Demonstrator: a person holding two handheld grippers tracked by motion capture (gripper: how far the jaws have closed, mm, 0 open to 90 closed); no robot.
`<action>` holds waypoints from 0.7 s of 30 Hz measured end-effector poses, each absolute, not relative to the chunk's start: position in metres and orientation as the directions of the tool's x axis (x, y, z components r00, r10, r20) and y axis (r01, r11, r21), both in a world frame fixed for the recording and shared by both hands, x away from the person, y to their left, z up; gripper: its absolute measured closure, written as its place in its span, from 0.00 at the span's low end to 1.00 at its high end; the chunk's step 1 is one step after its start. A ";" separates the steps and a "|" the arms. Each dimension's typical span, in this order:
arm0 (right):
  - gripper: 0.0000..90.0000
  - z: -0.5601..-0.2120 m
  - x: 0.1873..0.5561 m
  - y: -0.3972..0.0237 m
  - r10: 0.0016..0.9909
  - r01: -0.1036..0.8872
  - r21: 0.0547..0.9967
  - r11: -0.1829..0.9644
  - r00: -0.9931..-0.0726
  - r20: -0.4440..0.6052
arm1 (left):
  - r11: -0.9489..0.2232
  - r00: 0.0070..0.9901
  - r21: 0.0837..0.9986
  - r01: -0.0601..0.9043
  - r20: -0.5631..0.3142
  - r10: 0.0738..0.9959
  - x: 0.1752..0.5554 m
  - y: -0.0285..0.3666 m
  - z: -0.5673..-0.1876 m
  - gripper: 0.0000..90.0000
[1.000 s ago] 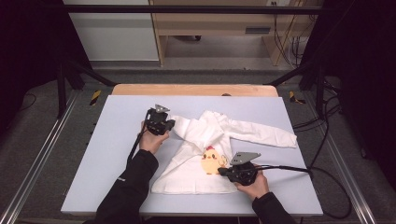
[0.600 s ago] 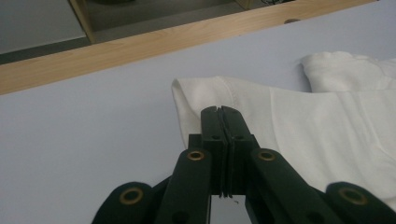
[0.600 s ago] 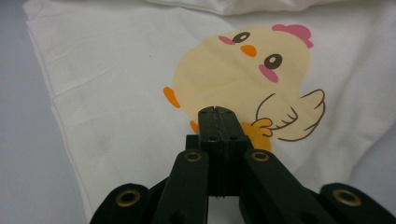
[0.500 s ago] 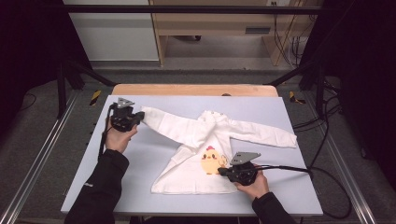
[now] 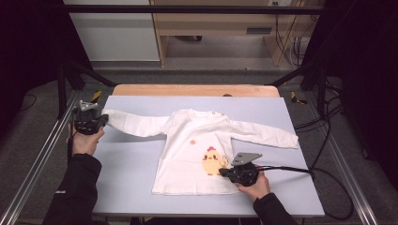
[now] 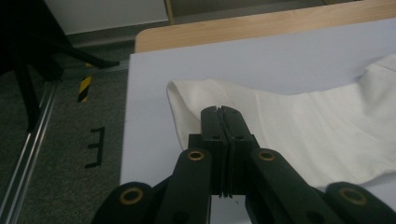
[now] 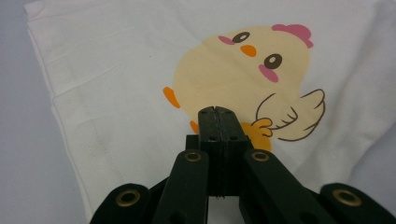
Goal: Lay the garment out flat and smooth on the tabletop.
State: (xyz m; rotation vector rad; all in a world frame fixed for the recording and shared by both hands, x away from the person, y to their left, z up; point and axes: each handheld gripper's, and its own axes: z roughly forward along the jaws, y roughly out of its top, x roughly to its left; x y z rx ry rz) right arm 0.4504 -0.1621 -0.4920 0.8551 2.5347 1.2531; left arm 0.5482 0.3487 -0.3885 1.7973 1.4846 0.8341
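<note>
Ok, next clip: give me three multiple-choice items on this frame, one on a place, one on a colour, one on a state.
1. Where does the left claw sit?
A. at a sleeve end
B. at the collar
C. on the hem

2. What colour is the chick's comb on the shirt?
A. green
B. pink
C. blue

3. How do the right claw's jaws stand?
A. wide open
B. half open
C. shut

Answers: 1 A, the left sleeve ends by it; 2 B, pink above the chick print; 3 C, the jaws meet.
</note>
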 end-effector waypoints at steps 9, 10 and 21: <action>1.00 -0.492 0.450 -0.162 0.572 0.414 0.776 0.476 -0.816 0.084 | -0.103 0.086 0.795 0.598 0.065 0.994 0.553 0.374 -0.400 0.98; 1.00 -0.492 0.450 -0.162 0.571 0.414 0.776 0.476 -0.816 0.085 | -0.104 0.083 0.792 0.601 0.067 0.994 0.554 0.375 -0.402 0.98; 1.00 -0.492 0.450 -0.162 0.571 0.411 0.777 0.477 -0.817 0.081 | -0.062 0.139 0.821 0.567 -0.021 0.990 0.555 0.369 -0.413 0.79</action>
